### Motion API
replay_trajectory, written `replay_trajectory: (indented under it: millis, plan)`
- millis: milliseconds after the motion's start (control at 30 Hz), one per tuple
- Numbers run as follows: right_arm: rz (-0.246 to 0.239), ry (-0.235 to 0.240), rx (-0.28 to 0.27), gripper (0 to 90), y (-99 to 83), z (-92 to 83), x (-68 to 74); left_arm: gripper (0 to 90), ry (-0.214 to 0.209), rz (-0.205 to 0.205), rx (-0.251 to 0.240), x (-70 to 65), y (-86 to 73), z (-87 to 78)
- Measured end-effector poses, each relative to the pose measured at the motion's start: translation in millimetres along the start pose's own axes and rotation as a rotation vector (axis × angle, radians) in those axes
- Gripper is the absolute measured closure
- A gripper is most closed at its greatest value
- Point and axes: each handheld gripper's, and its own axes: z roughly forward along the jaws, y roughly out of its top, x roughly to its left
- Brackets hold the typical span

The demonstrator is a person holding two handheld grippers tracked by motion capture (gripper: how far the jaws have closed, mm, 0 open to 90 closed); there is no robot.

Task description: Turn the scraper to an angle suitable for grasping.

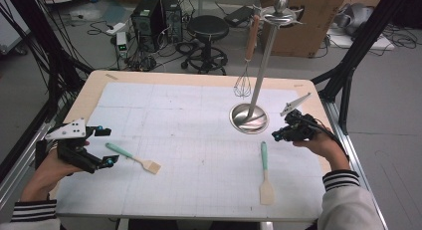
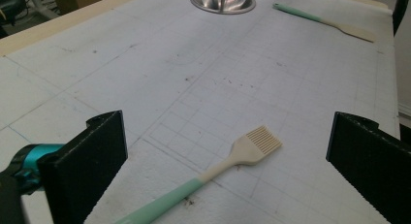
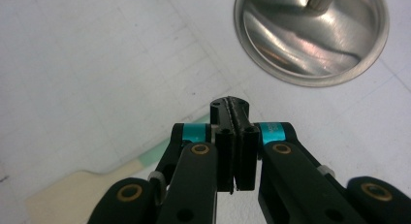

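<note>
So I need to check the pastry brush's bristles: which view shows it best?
The left gripper view: the pastry brush lies close, between open jaws, bristle ridges distinct. The high view shows it small, beside the left gripper.

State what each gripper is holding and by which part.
Nothing is held. The left gripper stands open around the brush without touching it. The right gripper is shut on nothing, above the spatula.
</note>
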Motion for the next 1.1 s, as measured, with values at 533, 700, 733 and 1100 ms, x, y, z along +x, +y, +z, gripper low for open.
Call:
replay_trajectory:
  millis: [533,700,733,1100]
  plan:
    - [-0.027,-0.001,0.152,88.9,1.6,32.8,-12.2,1.7,-0.001,-0.001,0.000,0.4,-0.4,-0.4]
    - [-0.052,-0.005,0.185,88.9,0.5,39.5,-12.8,1.7,0.000,-0.003,0.001,0.0,-0.8,-0.5]
    - [-0.052,-0.006,0.197,88.9,0.1,40.8,-12.7,1.7,0.000,-0.003,0.001,0.0,-0.8,-0.4]
    - [-0.098,-0.006,0.284,88.9,-1.7,57.7,-12.5,1.7,0.002,-0.002,0.001,0.3,-1.3,-1.8]
